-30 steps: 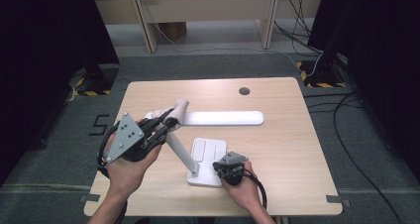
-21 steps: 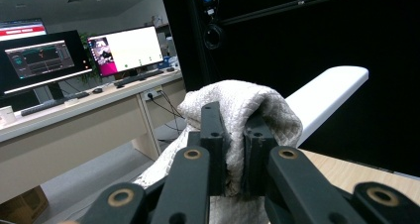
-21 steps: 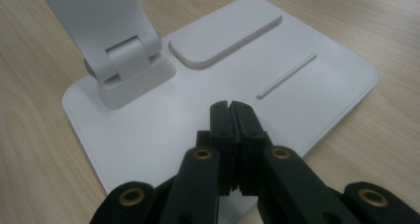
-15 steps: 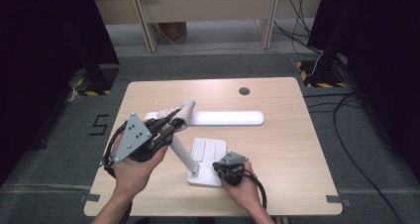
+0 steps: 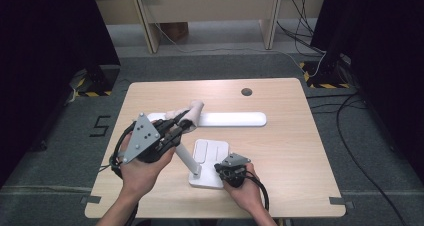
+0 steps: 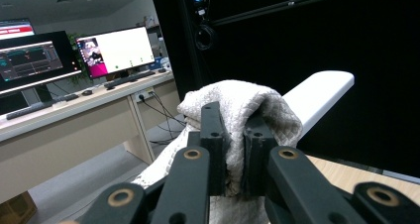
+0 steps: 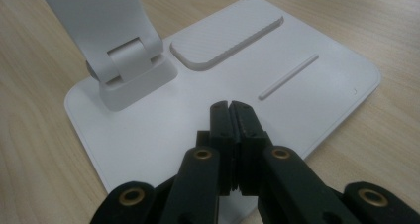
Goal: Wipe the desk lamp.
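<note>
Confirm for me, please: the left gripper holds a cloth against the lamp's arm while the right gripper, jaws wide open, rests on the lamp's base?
Not quite: the right gripper has its jaws shut, as the right gripper view shows, resting on the base. The left gripper does hold the cloth by the lamp's arm.

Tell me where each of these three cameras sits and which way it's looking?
High view: above the person's side, looking forward and down on the table; both forearms, the left gripper and the right gripper show.
Left gripper view: rides the left gripper, looking along its jaws, shut on a white cloth, toward the lamp head.
Right gripper view: rides the right gripper, looking down its shut jaws at the lamp base.
Shared: the white desk lamp appears in all three.
</note>
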`<state>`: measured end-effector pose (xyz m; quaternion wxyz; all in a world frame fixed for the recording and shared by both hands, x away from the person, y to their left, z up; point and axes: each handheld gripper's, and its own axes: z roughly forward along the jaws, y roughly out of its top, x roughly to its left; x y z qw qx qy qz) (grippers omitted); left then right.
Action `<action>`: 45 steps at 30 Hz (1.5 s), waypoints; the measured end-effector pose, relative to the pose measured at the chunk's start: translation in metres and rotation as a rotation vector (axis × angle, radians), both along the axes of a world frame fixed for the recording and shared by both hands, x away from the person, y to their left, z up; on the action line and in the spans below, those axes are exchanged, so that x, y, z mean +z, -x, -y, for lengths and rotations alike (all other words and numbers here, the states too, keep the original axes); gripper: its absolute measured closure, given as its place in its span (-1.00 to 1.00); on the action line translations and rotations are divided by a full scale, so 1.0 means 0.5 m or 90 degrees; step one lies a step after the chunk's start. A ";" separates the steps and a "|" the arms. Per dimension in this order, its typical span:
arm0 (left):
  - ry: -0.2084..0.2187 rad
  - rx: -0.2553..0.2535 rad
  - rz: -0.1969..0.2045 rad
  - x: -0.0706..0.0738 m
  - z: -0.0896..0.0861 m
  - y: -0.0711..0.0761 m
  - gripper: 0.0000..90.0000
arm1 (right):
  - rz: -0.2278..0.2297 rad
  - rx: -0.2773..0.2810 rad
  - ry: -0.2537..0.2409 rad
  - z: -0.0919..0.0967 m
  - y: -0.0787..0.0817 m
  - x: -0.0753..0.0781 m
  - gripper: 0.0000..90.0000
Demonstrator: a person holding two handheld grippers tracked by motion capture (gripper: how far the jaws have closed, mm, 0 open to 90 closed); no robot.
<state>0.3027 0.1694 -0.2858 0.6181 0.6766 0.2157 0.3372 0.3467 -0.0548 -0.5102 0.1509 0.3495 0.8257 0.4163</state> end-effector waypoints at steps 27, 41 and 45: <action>-0.012 -0.030 -0.009 0.009 0.059 -0.007 0.84 | 0.000 0.001 -0.003 0.000 0.000 -0.001 0.98; -0.017 -0.045 -0.007 0.011 0.089 -0.009 0.84 | 0.004 0.001 -0.006 0.001 0.001 -0.003 0.98; -0.019 -0.049 -0.007 0.012 0.100 -0.010 0.84 | 0.004 0.002 -0.007 0.001 0.000 -0.003 0.98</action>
